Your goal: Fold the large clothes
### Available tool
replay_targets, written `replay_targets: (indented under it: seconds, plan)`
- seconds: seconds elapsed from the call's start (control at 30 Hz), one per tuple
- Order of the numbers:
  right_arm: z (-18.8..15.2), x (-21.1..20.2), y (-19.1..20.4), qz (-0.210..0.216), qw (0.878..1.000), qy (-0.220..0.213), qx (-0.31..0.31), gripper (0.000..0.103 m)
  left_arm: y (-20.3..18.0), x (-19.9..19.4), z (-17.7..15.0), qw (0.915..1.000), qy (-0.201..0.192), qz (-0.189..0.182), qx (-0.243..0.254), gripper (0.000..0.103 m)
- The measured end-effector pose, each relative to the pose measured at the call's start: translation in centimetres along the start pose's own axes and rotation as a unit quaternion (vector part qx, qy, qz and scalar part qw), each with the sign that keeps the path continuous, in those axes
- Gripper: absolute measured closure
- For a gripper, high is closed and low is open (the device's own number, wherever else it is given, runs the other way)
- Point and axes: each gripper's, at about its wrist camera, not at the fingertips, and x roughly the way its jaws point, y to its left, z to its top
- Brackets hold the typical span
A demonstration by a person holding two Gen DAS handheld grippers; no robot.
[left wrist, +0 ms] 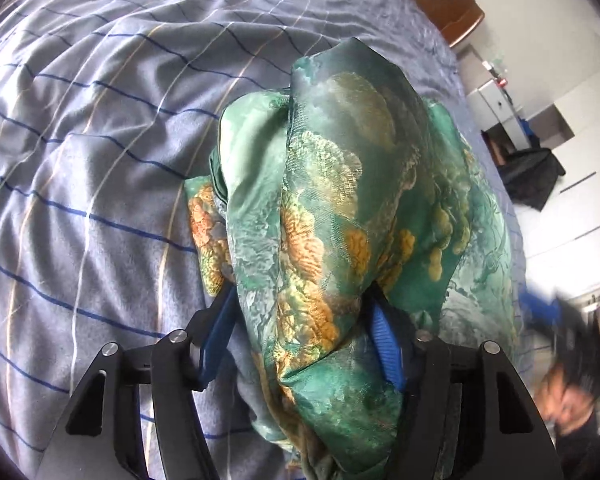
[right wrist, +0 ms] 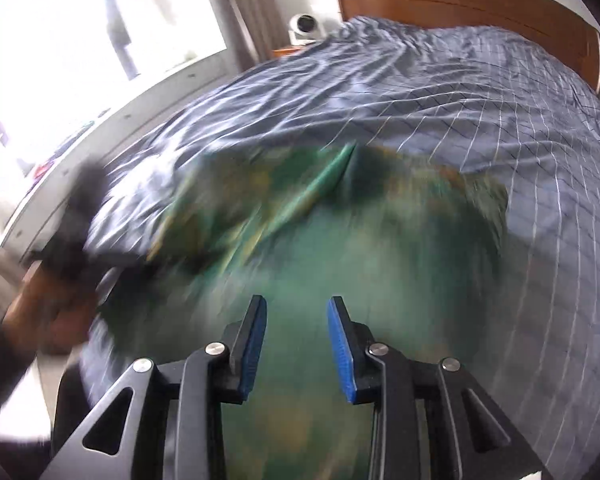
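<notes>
Draping between the spread fingers of the left gripper (left wrist: 300,332), the green floral garment (left wrist: 340,200) lies bunched on the blue checked bedspread (left wrist: 80,160); whether the pads pinch it cannot be told. Just above the garment, the right gripper (right wrist: 297,344) hangs with jaws apart, holding nothing, the wooden headboard (right wrist: 460,4) beyond.

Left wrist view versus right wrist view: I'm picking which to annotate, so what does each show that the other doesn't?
Only the left wrist view shows the green floral garment sharply, bunched between the left claw, plus a white cabinet. Only the right wrist view shows the window and the open, empty right claw; its garment is motion-blurred. Both show the striped bedspread and wooden headboard.
</notes>
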Motion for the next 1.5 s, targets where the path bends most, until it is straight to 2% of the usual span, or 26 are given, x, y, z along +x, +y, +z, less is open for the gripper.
replay_targets:
  seconds: [0.13, 0.2, 0.23, 0.33, 0.4, 0.47, 0.5, 0.53, 0.6, 0.67, 0.77, 0.87, 0.93, 1.0, 1.03, 1.07, 1.17, 1.23, 1.37, 1.47, 1.5]
  plan:
    - [-6.2, -2.5, 1.7, 0.01, 1.0, -0.003, -0.007, 0.07, -0.2, 0.2, -0.4, 1.0, -0.003, 0.004, 0.002, 0.038]
    - [-8.5, -0.5, 1.5, -0.014, 0.999, 0.027, 0.013, 0.071, -0.5, 0.6, -0.4, 0.9999, -0.002, 0.008, 0.007, 0.037]
    - [-9.2, 0.7, 0.9, -0.012, 0.998, 0.041, 0.039, 0.071, -0.8, 0.8, -0.6, 0.9998, -0.003, 0.015, 0.011, 0.037]
    - [-9.8, 3.2, -0.3, -0.005, 0.996, 0.041, 0.076, 0.074, -1.3, 0.7, -0.8, 0.9995, -0.011, 0.03, 0.008, 0.037]
    - [-9.4, 2.9, -0.1, -0.008, 0.995, 0.039, 0.086, 0.073, -1.7, -0.2, -1.0, 0.9992, -0.023, 0.033, 0.007, 0.035]
    - [-9.1, 1.4, 0.4, -0.011, 0.996, 0.031, 0.081, 0.071, -2.2, -1.9, -1.3, 0.9987, -0.035, 0.036, 0.005, 0.028]
    - [-9.1, 0.4, 0.6, -0.009, 0.997, 0.024, 0.078, 0.066, -2.4, -3.2, -1.5, 0.9984, -0.044, 0.034, 0.004, 0.026]
    - [-9.1, -0.8, 0.7, -0.001, 0.997, 0.016, 0.078, 0.055, -2.4, -4.2, -1.6, 0.9981, -0.053, 0.032, 0.005, 0.023]
    - [-9.7, -4.0, 0.8, 0.009, 0.996, -0.012, 0.087, 0.038, -2.1, -7.1, -1.9, 0.9967, -0.078, 0.019, 0.004, 0.015]
    - [-10.7, -6.8, 0.7, 0.007, 0.995, -0.046, 0.09, 0.035, -0.8, -9.3, -1.8, 0.9952, -0.096, -0.008, -0.019, 0.012]
    - [-11.6, -8.7, 0.0, -0.014, 0.993, -0.064, 0.094, 0.034, 1.0, -9.3, -0.7, 0.9937, -0.069, -0.062, -0.063, 0.012]
    - [-11.7, -8.6, -0.6, -0.017, 0.991, -0.067, 0.115, 0.034, 0.6, -6.9, 0.6, 0.9937, -0.035, -0.078, -0.072, 0.012]
    - [-11.5, -8.1, -0.5, -0.012, 0.99, -0.062, 0.123, 0.034, -0.6, -5.0, 1.3, 0.9959, -0.015, -0.059, -0.066, 0.012]
    - [-11.2, -7.6, 0.2, -0.007, 0.991, -0.059, 0.116, 0.034, -1.6, -2.8, 1.4, 0.9991, 0.004, 0.007, -0.041, 0.009]
    - [-11.6, -7.7, 0.2, -0.008, 0.992, -0.06, 0.112, 0.034, -1.7, -1.7, 1.1, 0.9986, 0.011, 0.043, -0.028, 0.003]
    - [-11.5, -7.5, 0.4, -0.009, 0.992, -0.058, 0.109, 0.034, -1.4, -1.1, 0.9, 0.9982, 0.012, 0.051, -0.031, 0.002]
    - [-10.9, -7.5, -0.5, -0.013, 0.991, -0.059, 0.115, 0.034, 0.9, 0.6, 0.1, 0.9966, 0.03, 0.006, -0.077, 0.0]
    - [-10.4, -7.1, -2.4, -0.008, 0.989, -0.06, 0.137, 0.034, 1.6, 1.5, -0.2, 0.995, 0.038, -0.016, -0.091, 0.0]
    - [-9.6, -4.5, -7.6, 0.036, 0.975, -0.053, 0.212, 0.034, 1.9, 2.6, -0.2, 0.9955, 0.043, -0.032, -0.078, 0.0]
    - [-9.0, -0.9, -11.5, 0.116, 0.954, -0.037, 0.274, 0.034, 1.8, 3.0, -0.2, 0.9959, 0.045, -0.041, -0.067, 0.0]
    - [-8.7, 0.5, -12.4, 0.14, 0.948, -0.031, 0.285, 0.029, 1.8, 3.3, -0.1, 0.9959, 0.046, -0.044, -0.064, 0.0]
